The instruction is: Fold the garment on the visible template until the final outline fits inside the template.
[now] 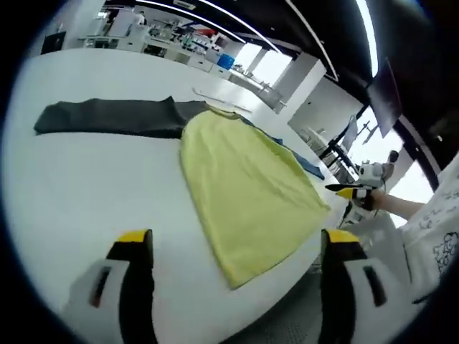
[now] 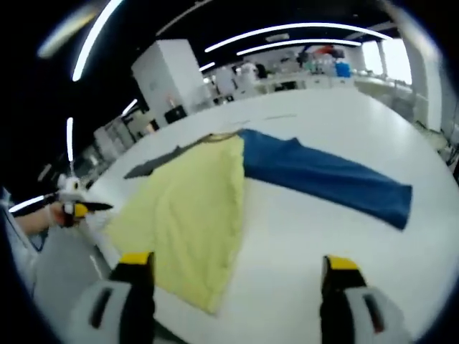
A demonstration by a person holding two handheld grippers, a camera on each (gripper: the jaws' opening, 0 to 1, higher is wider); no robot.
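A garment lies flat on the white table: yellow body, dark grey sleeve stretched one way, blue sleeve the other. In the left gripper view my left gripper stands open over the table edge near the yellow hem, holding nothing. My right gripper is also open and empty, just short of the hem and the bare table below the blue sleeve. The right gripper also shows at the right of the left gripper view, off the table; the left gripper shows at the left of the right gripper view.
A thin faint line runs on the table beyond the collar. The table edge passes between my left jaws. A person's hand and sleeve are at the right. Benches and shelves stand far behind.
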